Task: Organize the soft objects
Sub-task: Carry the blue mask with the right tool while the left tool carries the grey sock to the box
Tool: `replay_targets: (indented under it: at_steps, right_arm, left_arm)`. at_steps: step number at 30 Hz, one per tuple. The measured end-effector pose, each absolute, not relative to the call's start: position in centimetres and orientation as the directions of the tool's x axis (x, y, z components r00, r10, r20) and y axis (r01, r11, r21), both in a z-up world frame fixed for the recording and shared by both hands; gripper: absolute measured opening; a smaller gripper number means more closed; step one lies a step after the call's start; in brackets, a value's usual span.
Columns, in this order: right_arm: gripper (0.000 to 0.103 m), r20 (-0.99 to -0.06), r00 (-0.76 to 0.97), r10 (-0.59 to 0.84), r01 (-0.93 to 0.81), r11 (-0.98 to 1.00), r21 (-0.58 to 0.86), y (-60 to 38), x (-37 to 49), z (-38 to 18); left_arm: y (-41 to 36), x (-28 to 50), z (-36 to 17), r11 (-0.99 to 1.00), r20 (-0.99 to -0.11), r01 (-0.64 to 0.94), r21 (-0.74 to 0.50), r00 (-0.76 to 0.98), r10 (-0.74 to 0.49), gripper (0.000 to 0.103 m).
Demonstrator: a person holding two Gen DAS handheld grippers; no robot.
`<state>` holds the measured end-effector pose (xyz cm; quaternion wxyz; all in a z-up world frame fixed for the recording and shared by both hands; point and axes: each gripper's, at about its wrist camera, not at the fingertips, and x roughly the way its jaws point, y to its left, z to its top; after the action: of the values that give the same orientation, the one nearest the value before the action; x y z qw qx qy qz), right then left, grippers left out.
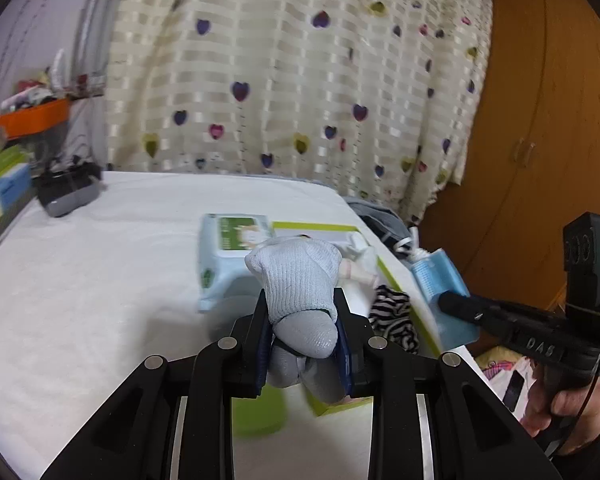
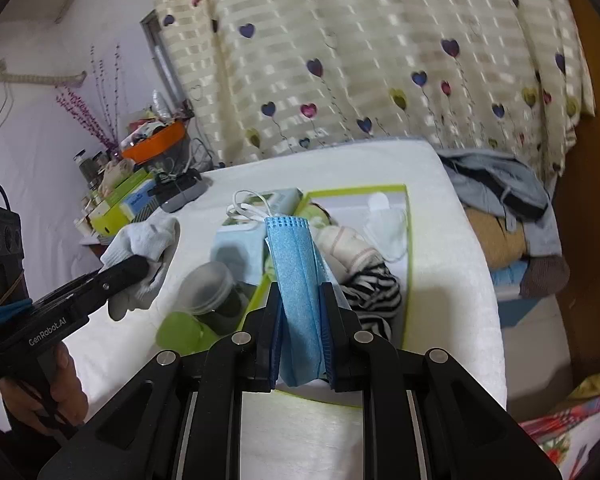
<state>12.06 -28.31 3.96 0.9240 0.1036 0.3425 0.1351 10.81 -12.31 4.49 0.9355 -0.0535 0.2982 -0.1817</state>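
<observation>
The left gripper [image 1: 302,332] is closed on a pale blue and grey sock [image 1: 300,280]. The right gripper [image 2: 302,332] is closed on a blue face mask [image 2: 298,280]. Both soft things are up in the air, off the bed [image 1: 100,260].

The place to watch is the box with the green rim [image 2: 408,248]. It lies flat on the white bed and already has soft things in it: a striped cloth [image 2: 374,300], a cream sock [image 2: 348,248] and a white pad [image 2: 386,236].

The mask hangs right over the near edge of the box. Its long side points from the gripper toward the far end of the box, with the white ear loops [image 2: 246,208] at the far tip. So the right gripper is the nearer one, and it looks like it only needs to go down and let go.

The sock is off to the left of the box, above a pack of wipes [image 1: 230,256] and a green jar [image 2: 204,304]. It probably has to travel right, toward the box, before it can be dropped in.
</observation>
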Motion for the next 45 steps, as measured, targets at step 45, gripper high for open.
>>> replay_targets:
  at_steps: [45]
  right_arm:
    - [0.018, -0.690, 0.651, 0.316, -0.132, 0.943, 0.307, -29.8, 13.2, -1.6]
  left_arm:
    - [-19.9, 14.2, -1.2, 0.882, -0.668, 0.420, -0.212, 0.597, -0.444, 0.026]
